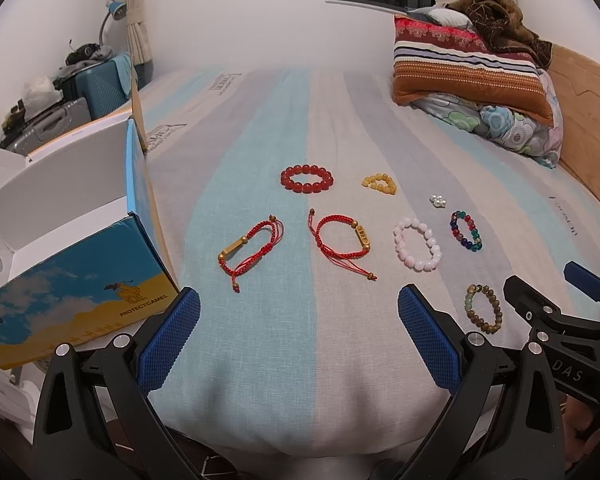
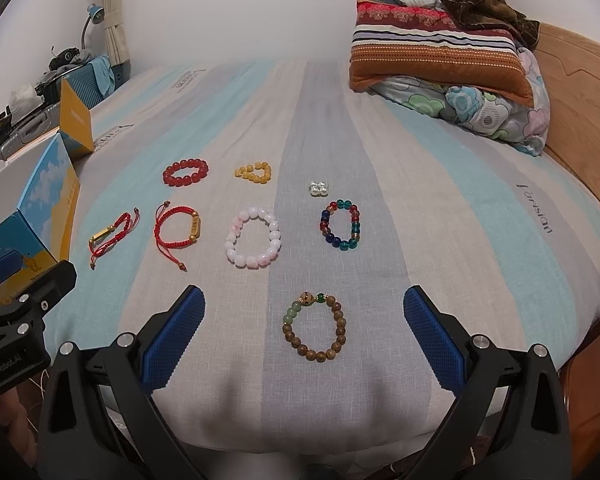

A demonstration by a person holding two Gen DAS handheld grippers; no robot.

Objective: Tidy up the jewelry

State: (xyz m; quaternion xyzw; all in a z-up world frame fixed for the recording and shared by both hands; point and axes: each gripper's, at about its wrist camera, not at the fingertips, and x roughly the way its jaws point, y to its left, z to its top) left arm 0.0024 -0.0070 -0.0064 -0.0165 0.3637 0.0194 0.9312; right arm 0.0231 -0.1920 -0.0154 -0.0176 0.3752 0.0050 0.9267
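Striped bedsheet [image 2: 340,128], bracelets, wooden headboard [image 2: 580,92]

The bed sheet [image 2: 380,240] is striped lengthwise in pale blue, grey and beige. On it lie a deep red bead bracelet [image 2: 185,172], a honey-yellow bead bracelet [image 2: 253,173], a small silvery white bead cluster [image 2: 319,189], a pink-and-white bead bracelet [image 2: 253,242], a bracelet of mixed blue, teal and red glass beads [image 2: 341,226], a brown wooden bead bracelet [image 2: 315,326] with green beads, and two red cord bracelets [image 1: 251,249] with gold bars. The box [image 1: 72,280] at the sheet's left edge is blue and yellow. The pillow [image 2: 440,56] is banded red, white and orange.
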